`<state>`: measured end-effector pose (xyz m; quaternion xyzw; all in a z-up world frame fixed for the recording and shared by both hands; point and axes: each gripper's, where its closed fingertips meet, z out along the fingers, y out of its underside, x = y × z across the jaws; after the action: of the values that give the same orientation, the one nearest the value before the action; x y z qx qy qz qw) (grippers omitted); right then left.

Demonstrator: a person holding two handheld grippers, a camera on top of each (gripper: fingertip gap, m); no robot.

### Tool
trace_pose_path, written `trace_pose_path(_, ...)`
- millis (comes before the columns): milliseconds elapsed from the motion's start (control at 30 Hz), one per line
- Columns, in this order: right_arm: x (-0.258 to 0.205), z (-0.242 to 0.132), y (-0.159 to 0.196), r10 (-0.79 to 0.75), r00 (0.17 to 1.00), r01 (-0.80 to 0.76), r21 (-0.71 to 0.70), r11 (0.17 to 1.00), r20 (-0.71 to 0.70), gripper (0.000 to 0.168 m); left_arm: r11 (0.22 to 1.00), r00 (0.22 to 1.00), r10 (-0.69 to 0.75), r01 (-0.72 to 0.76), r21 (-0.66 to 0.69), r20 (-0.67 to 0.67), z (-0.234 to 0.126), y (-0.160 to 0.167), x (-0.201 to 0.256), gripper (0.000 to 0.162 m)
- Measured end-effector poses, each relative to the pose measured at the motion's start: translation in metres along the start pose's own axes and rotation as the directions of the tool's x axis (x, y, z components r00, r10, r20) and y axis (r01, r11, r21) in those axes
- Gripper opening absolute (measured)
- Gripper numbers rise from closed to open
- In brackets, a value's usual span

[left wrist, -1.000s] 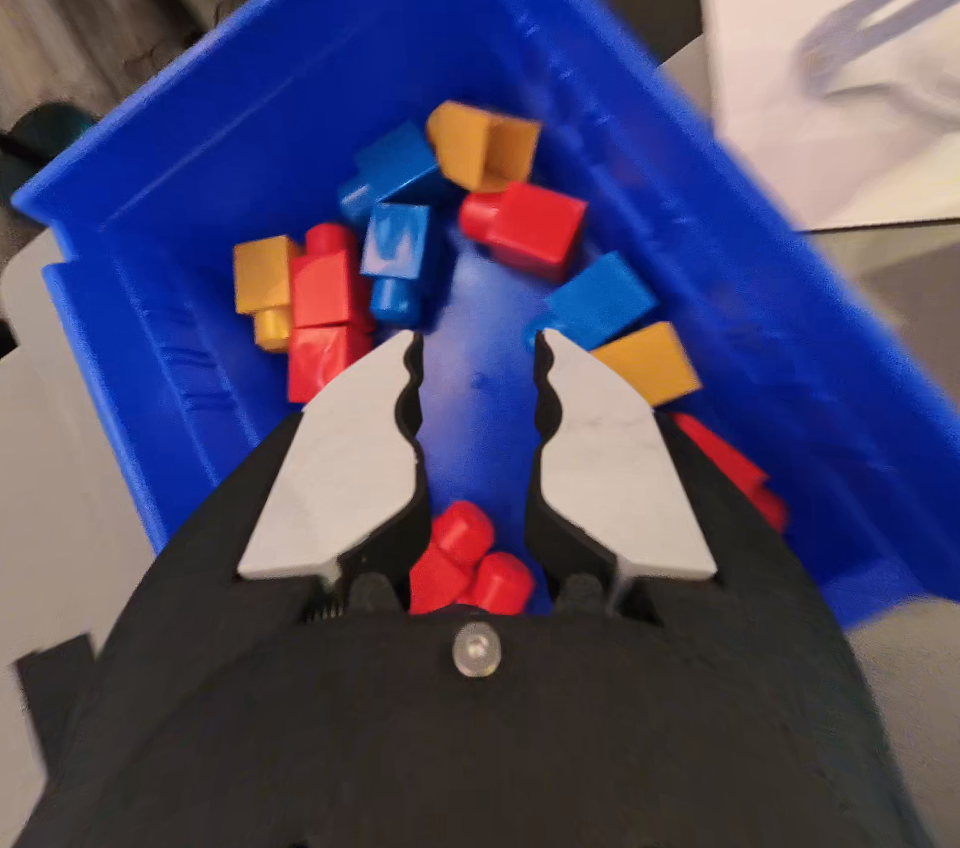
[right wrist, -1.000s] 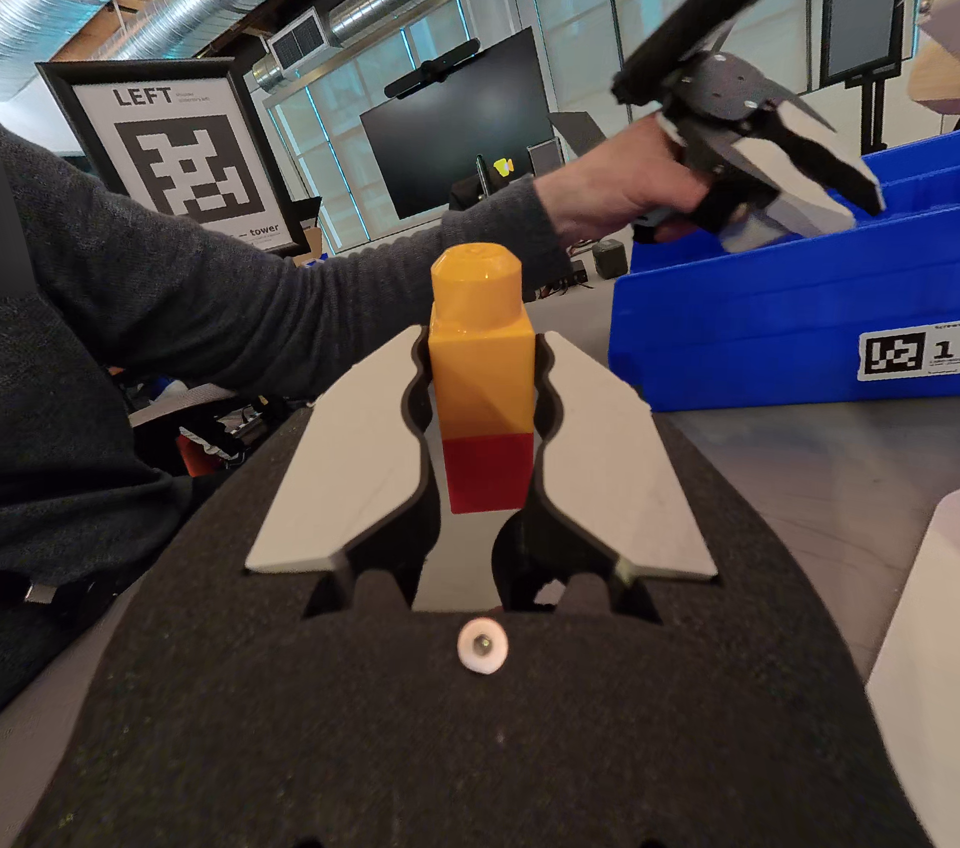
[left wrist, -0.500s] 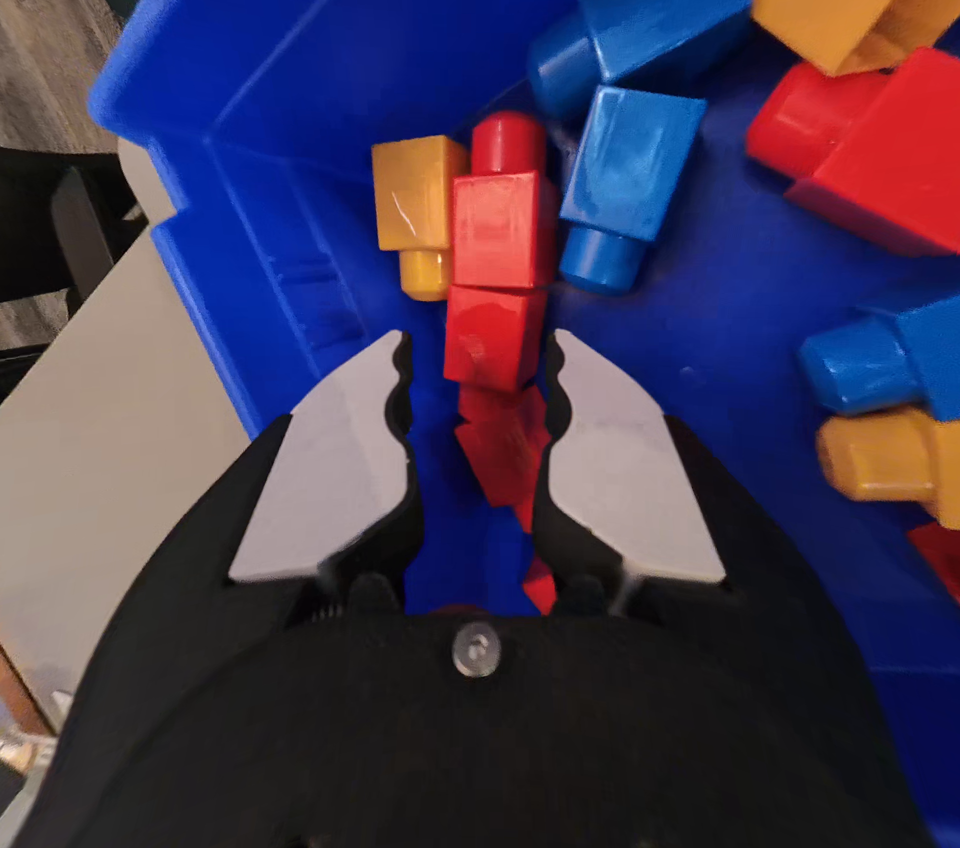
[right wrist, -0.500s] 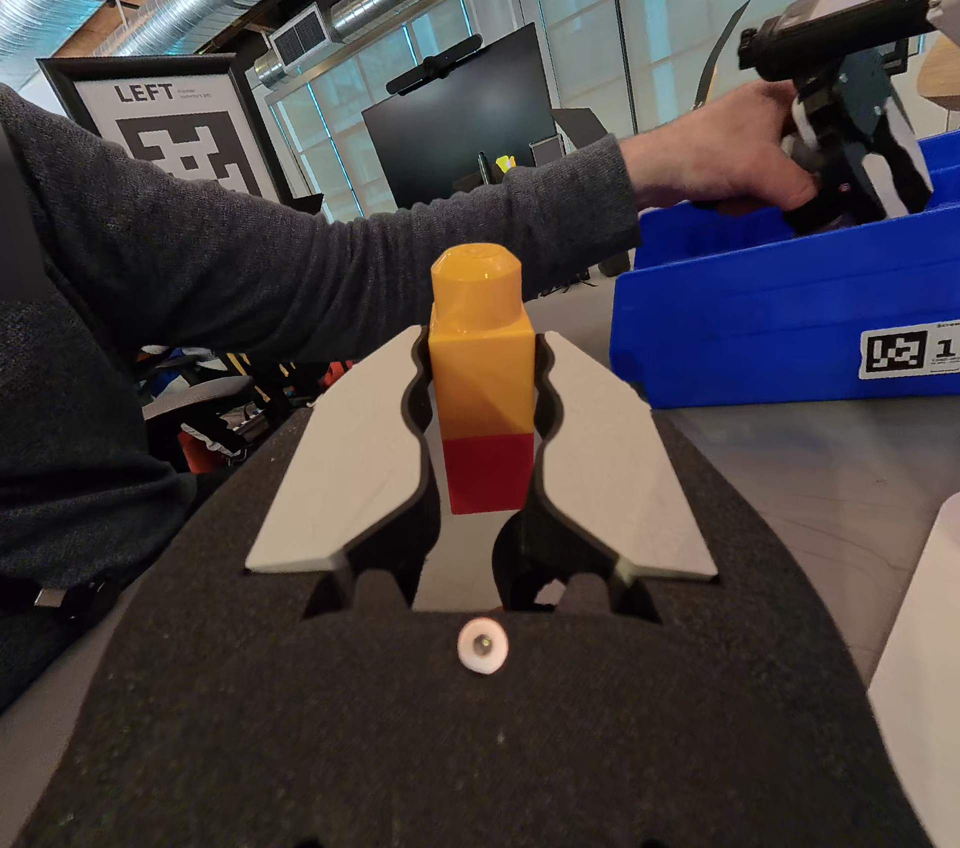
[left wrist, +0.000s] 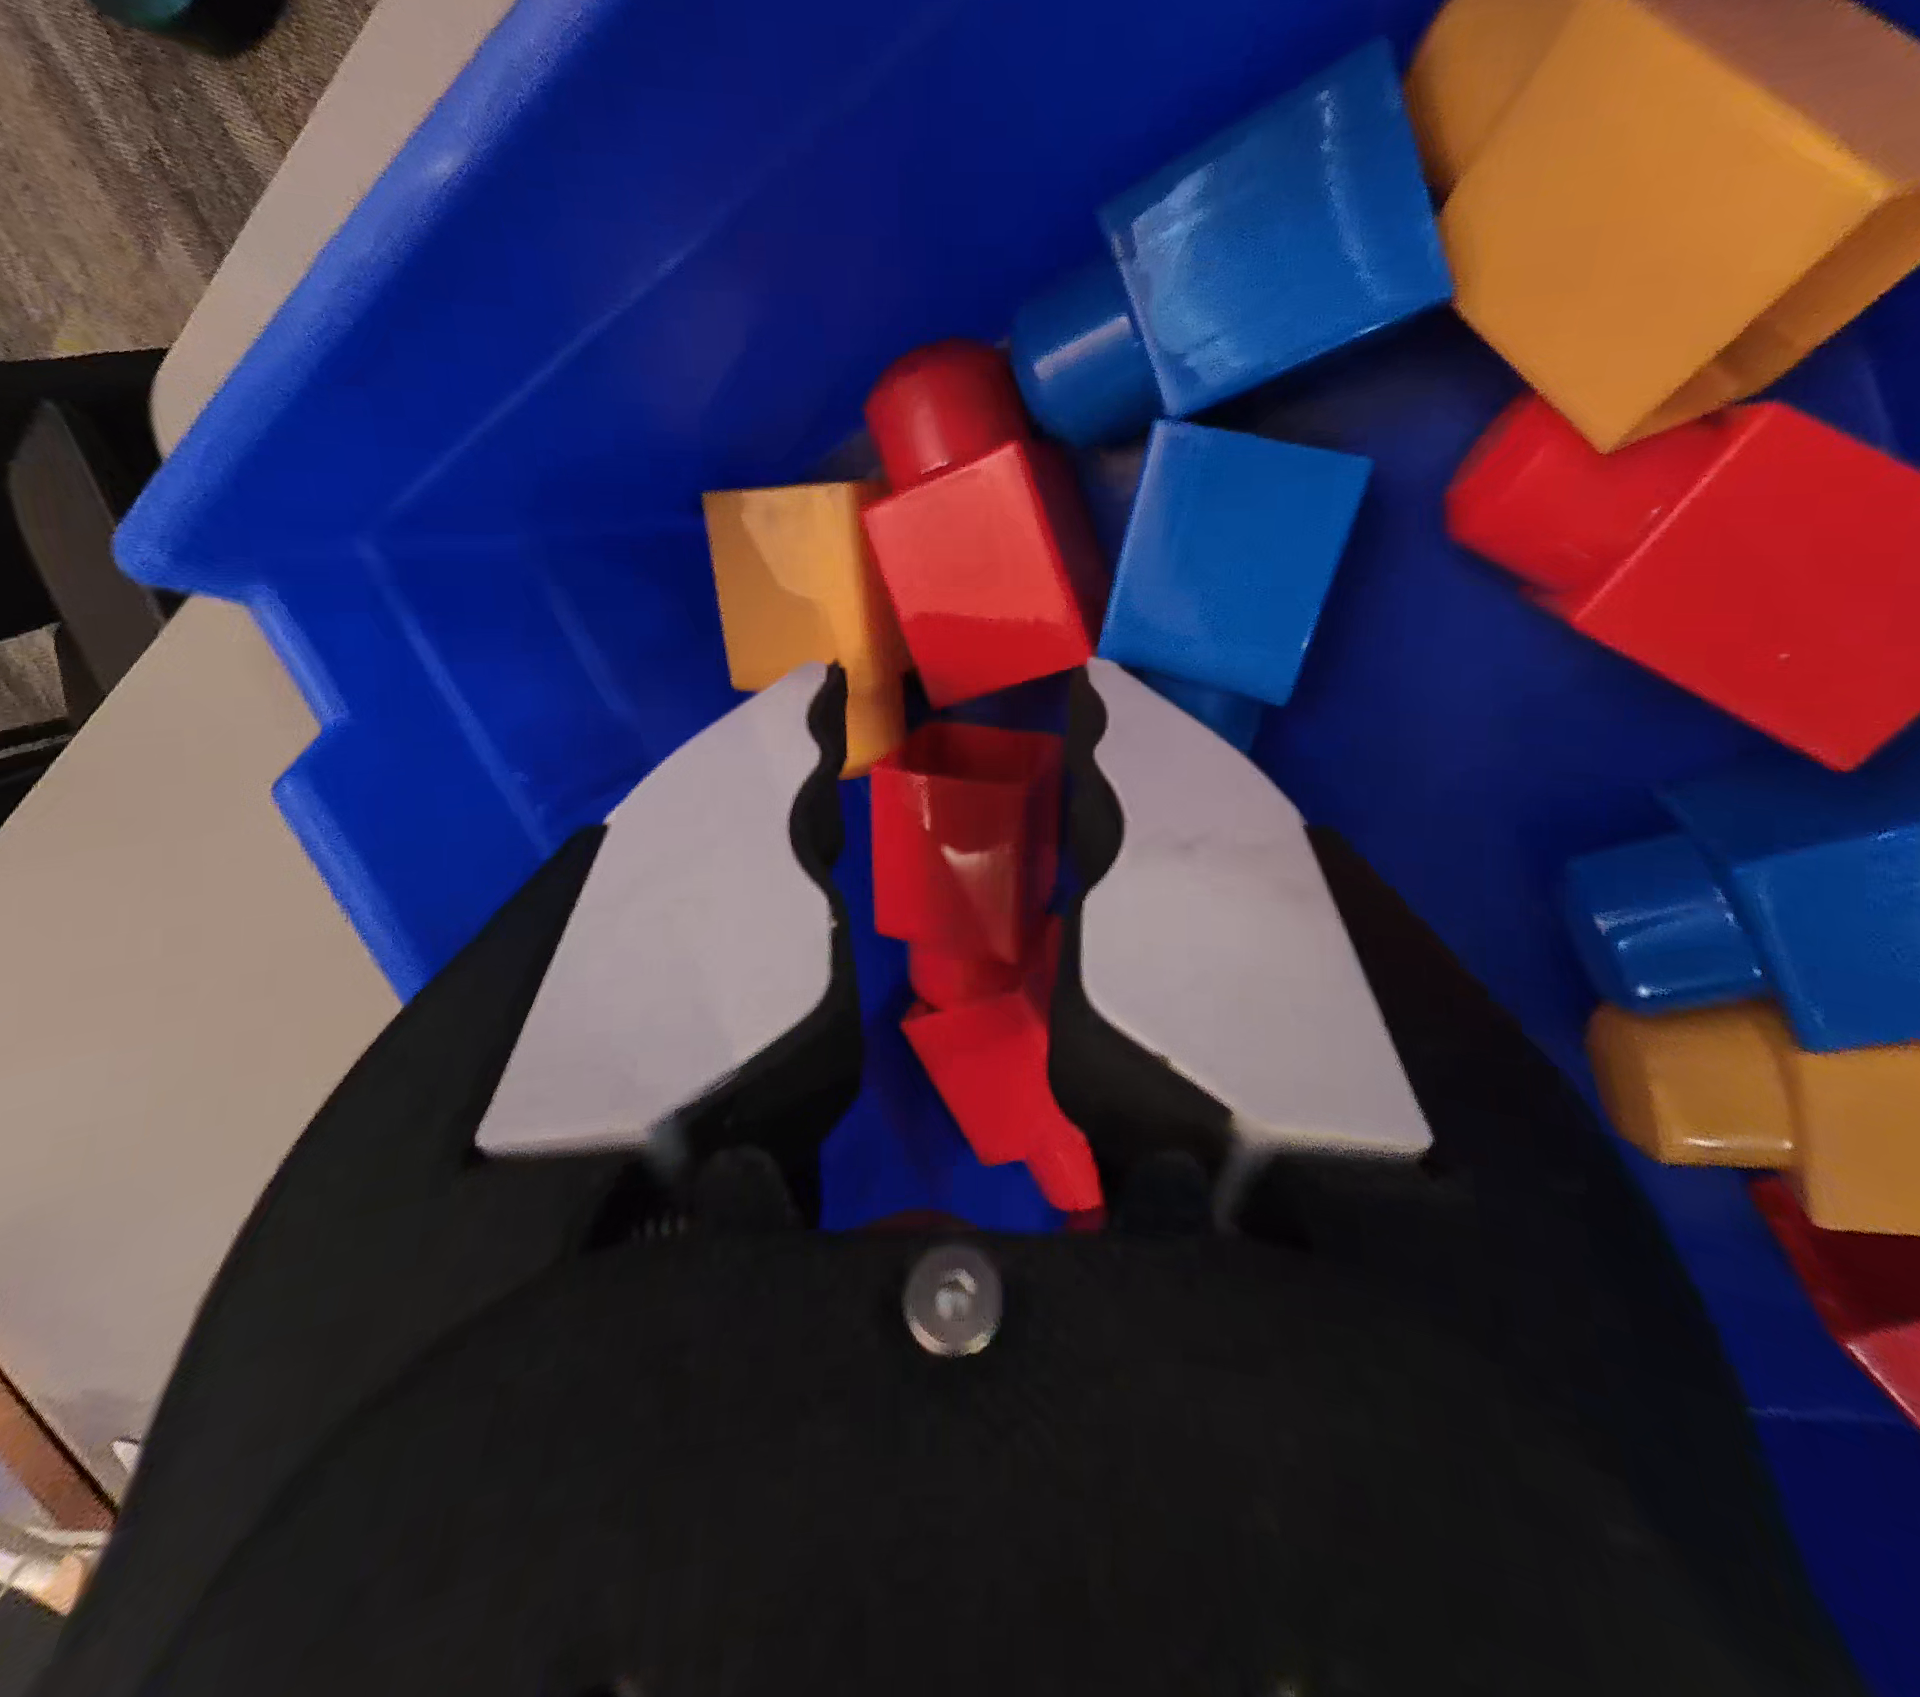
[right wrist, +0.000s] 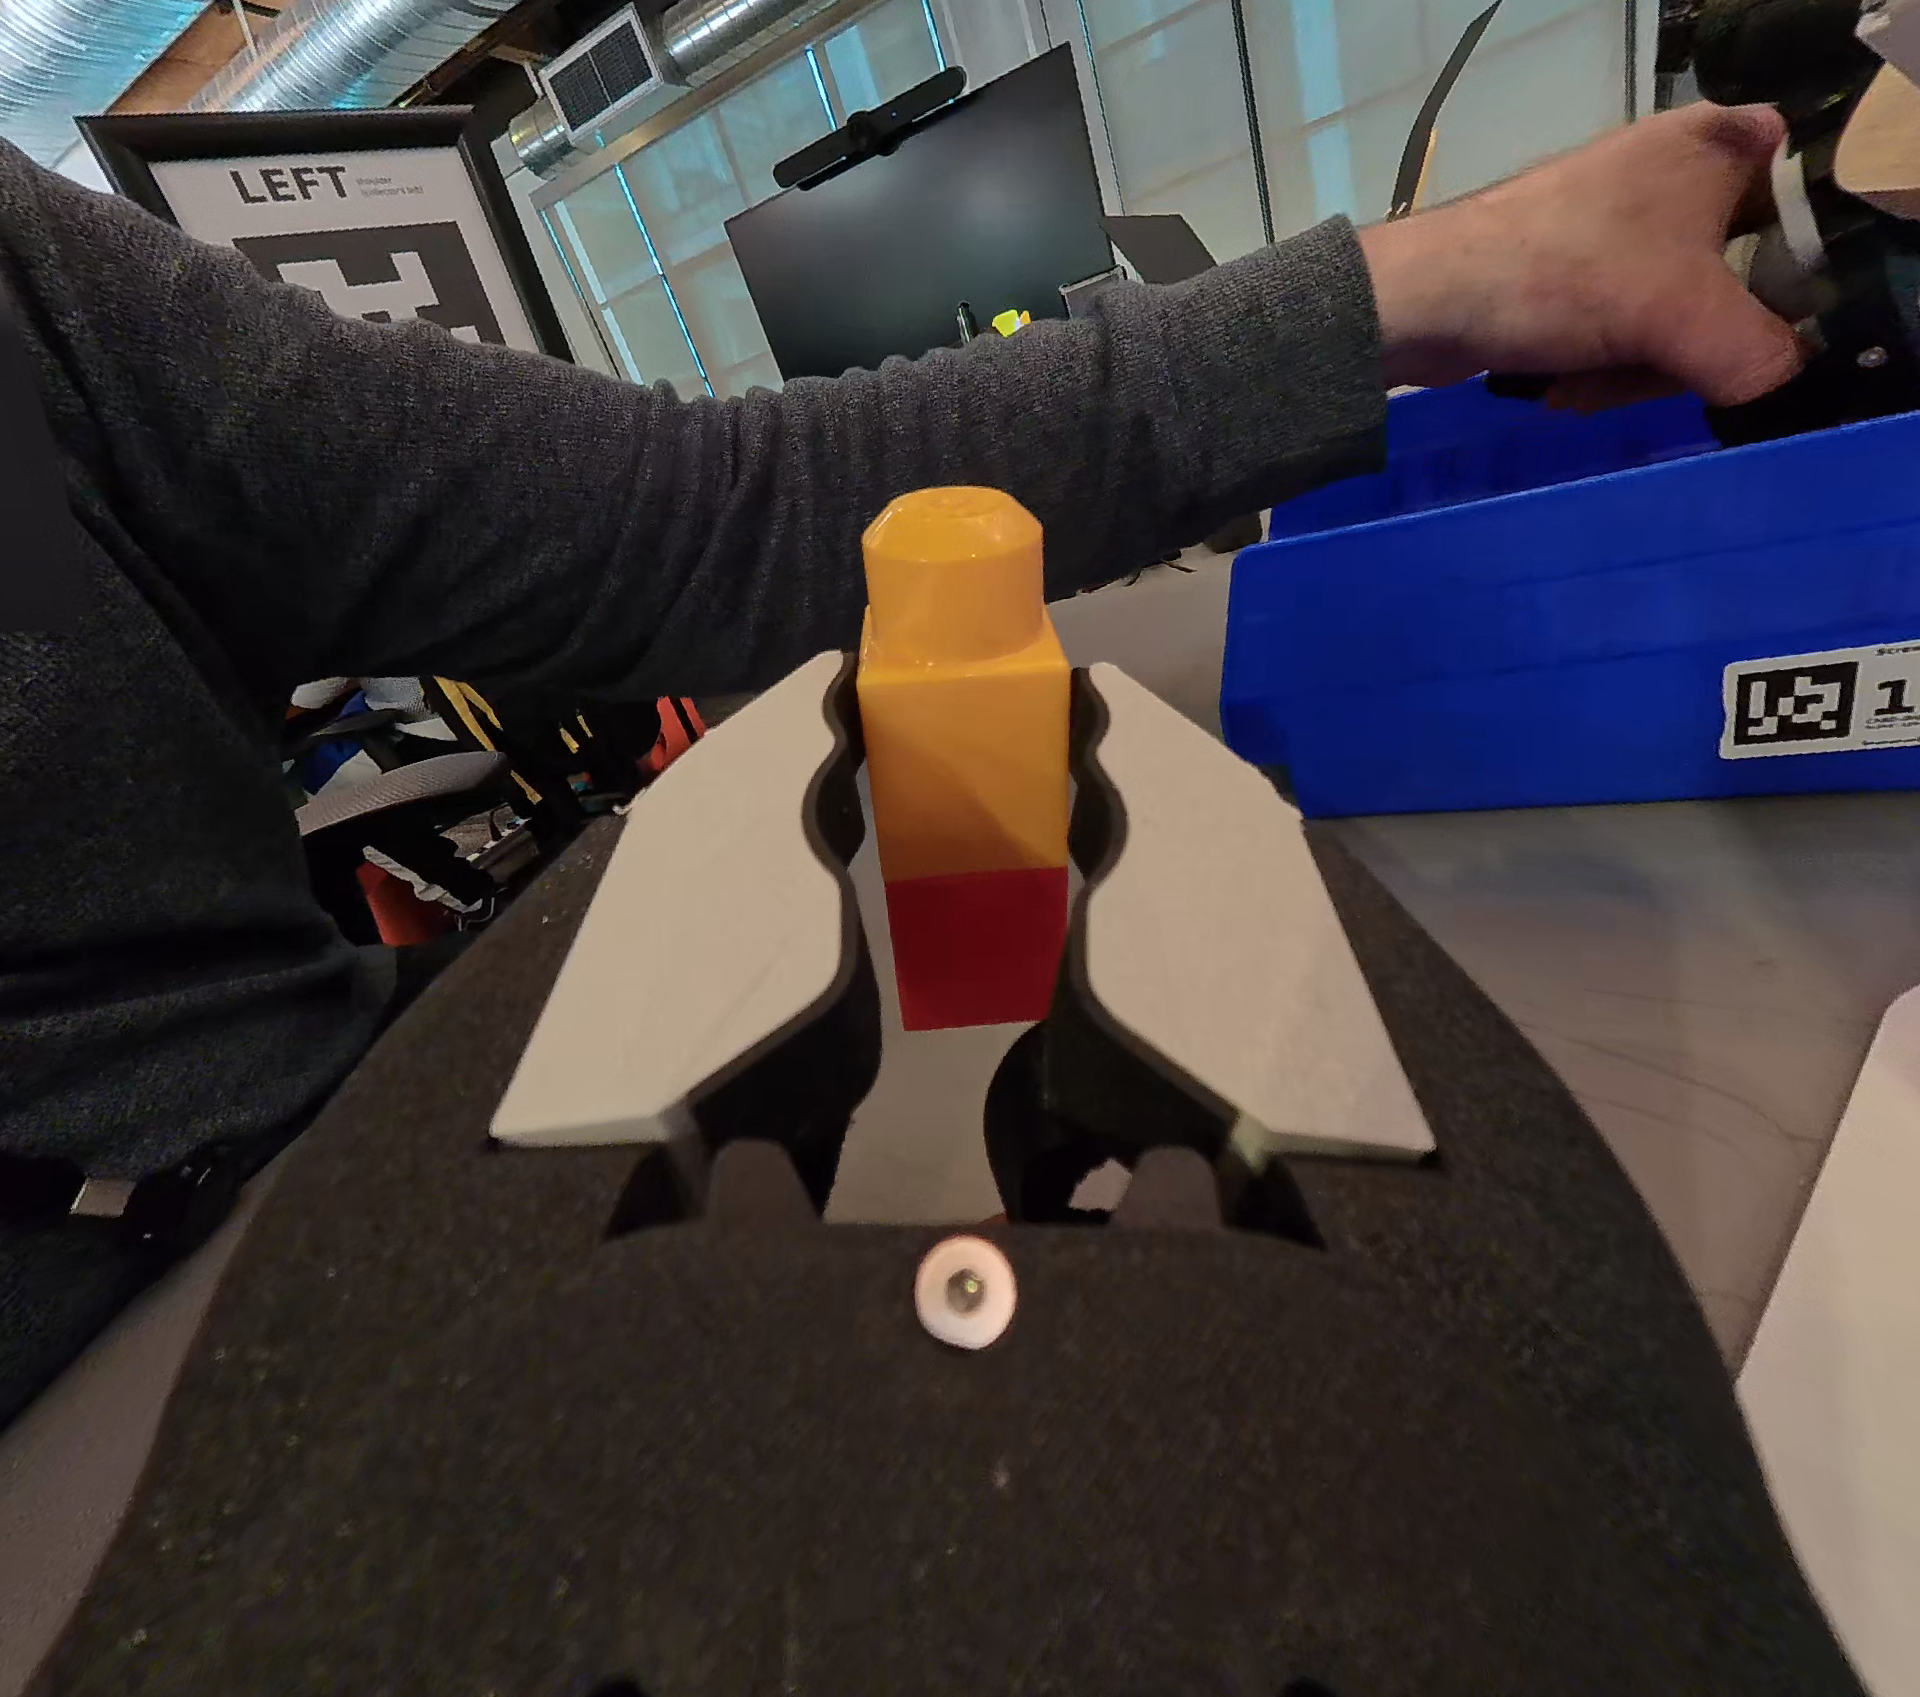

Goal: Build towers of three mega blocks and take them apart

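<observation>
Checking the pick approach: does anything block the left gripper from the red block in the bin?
Nothing visible does. The left gripper already straddles the red block, fingers open; a yellow block crowds the left fingertip.

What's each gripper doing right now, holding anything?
Left gripper: open, straddling a red block in the bin.
Right gripper: shut on a yellow block stacked on a red one.

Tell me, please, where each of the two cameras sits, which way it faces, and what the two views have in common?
Left wrist view: rides on the left gripper, looking down into the blue bin at loose blocks; its own fingers straddle a red block.
Right wrist view: rides on the right gripper, looking level across the table; fingers clamp a yellow-on-red stack; the person's sleeve and hand cross it.
Shared: the blue bin.
</observation>
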<state>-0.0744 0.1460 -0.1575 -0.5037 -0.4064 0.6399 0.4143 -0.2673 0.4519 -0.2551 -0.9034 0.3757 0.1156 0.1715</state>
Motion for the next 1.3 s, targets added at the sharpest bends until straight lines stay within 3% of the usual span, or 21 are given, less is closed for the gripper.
trace_pose_path(100,0.000,0.000,0.000,0.001,1.000,-0.001,0.001,1.000,0.001,0.036,1.000,1.000,0.009,-0.010,-0.023,-0.009,0.003,-0.001,0.000,0.043)
trace_pose_path(200,0.000,0.000,0.000,0.001,1.000,-0.001,0.002,1.000,0.001,0.036,0.999,0.991,-0.040,0.043,0.021,-0.128,0.001,-0.011,0.012,0.043)
trace_pose_path(367,0.000,0.000,0.000,0.003,1.000,-0.003,0.002,1.000,0.002,0.036,0.988,0.968,-0.139,0.149,0.035,-0.211,0.001,-0.022,0.014,0.041)
trace_pose_path(600,0.000,0.000,0.000,0.002,1.000,-0.002,0.001,1.000,0.000,0.036,0.967,0.946,-0.253,0.253,-0.023,-0.202,0.006,-0.025,0.009,0.044)
trace_pose_path(800,0.000,0.000,0.000,0.001,1.000,-0.001,0.001,1.000,0.001,0.036,0.980,0.967,-0.191,0.176,-0.095,-0.170,0.010,-0.017,0.016,0.042)
trace_pose_path(900,0.000,0.000,0.000,0.000,1.000,0.000,-0.001,1.000,0.001,0.036,0.979,0.952,-0.198,0.179,-0.103,-0.233,0.007,-0.016,0.023,0.041)
trace_pose_path(1133,0.000,0.000,0.001,-0.002,1.000,0.002,-0.004,1.000,0.000,0.036,0.982,0.970,-0.180,0.168,-0.088,-0.160,0.014,-0.021,0.014,0.039)
trace_pose_path(1267,0.000,0.000,0.001,-0.001,1.000,0.001,-0.004,1.000,-0.001,0.036,0.980,0.962,-0.199,0.199,-0.020,-0.189,0.010,-0.023,0.016,0.039)
trace_pose_path(1300,0.000,0.000,0.001,-0.001,1.000,0.001,-0.004,1.000,0.000,0.036,0.975,0.956,-0.216,0.222,0.007,-0.200,0.007,-0.023,0.016,0.032)
